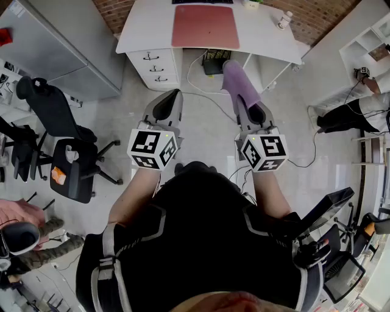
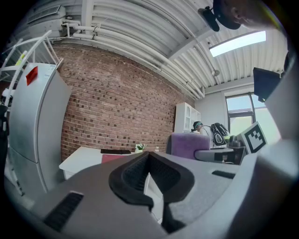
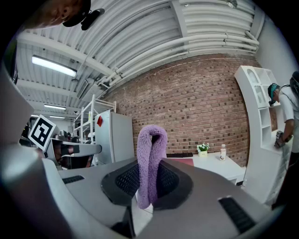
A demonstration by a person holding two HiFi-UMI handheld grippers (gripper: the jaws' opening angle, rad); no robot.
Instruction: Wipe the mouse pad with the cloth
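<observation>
On the white desk by the brick wall: red mouse pad. Right gripper clamps purple cloth; left gripper closed, empty.

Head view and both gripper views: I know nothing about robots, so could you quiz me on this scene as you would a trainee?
1. Which tongs grip the purple cloth?
2. True or false: the cloth already touches the red mouse pad on the white desk.
3. The left tongs are: A) shut on nothing, B) shut on a bottle, C) wide open.
Key: 1. The right tongs, shut on it. 2. False; the cloth is held in the air, short of the desk. 3. A.
</observation>
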